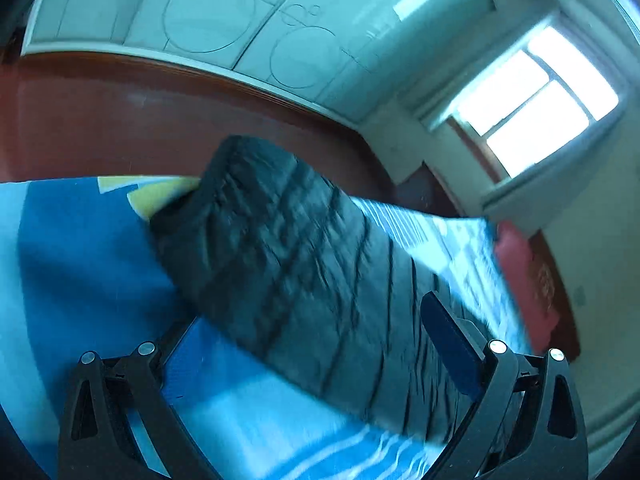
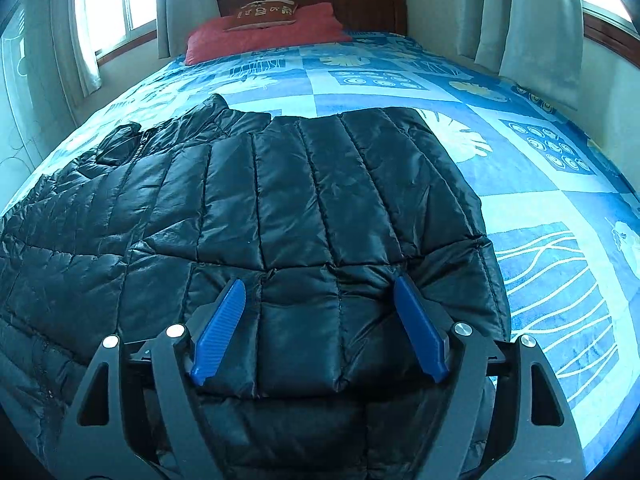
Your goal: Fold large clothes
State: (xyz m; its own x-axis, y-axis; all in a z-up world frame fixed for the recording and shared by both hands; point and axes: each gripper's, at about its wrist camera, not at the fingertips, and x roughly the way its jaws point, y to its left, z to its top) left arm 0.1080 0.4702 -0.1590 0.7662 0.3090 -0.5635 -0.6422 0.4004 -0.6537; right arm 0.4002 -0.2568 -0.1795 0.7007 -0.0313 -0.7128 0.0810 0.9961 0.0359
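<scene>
Writing: the small cushion (image 2: 262, 14) on the red pillow (image 2: 264, 38), at the headboard end beyond the jacket, bears pale lettering too small to read. No brand shows on the jacket.

Black quilted puffer jacket (image 2: 256, 208): glossy, stitched in channels, lying spread on the blue patterned bedspread (image 2: 540, 208), its zip and collar toward the far left. One sleeve (image 1: 296, 256) is raised off the bedspread in the left wrist view, which is blurred.

Right gripper (image 2: 320, 334): jaws spread wide, blue pads (image 2: 222, 330) standing on the jacket's near panel with the fabric bulging between them; nothing pinched.

Left gripper (image 1: 304, 340): the sleeve passes between its spread fingers; whether the pads press on it I cannot tell.
</scene>
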